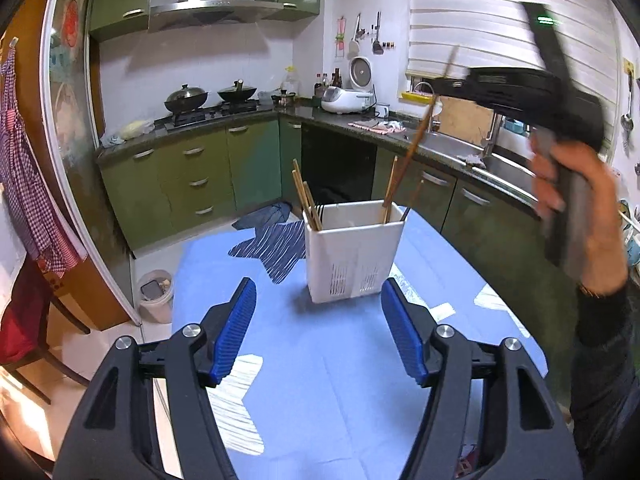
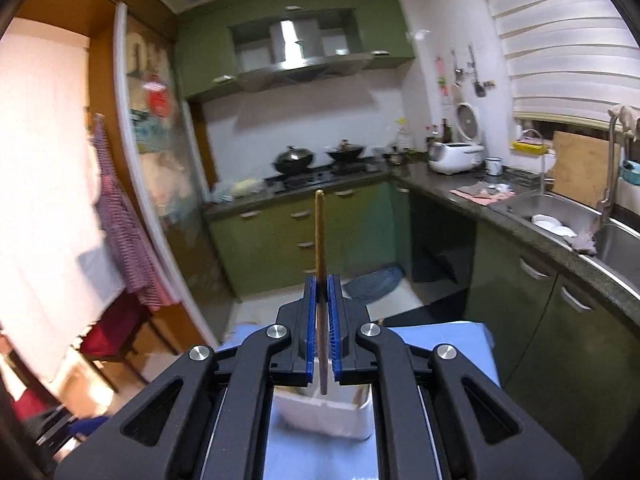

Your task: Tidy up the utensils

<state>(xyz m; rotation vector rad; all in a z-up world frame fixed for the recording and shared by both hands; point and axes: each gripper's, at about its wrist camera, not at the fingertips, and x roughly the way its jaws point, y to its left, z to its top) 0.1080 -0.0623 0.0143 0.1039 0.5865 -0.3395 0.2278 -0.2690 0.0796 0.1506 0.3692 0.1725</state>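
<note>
Both my feeds are evenly lit by soft indoor light, with strong fisheye bending and dark corners at the rims. On the left wrist view the right gripper (image 1: 444, 80) and its hand (image 1: 576, 208), up and right of my claw, smear with motion blur. The right wrist view is soft throughout; a washed-out glare (image 2: 44, 184) burns far left of its claw.

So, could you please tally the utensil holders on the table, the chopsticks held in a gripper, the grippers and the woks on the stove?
white holder: 1
chopstick, clamped in the right gripper: 1
grippers, counting the open left gripper: 2
lidded woks: 2
total: 6
</note>
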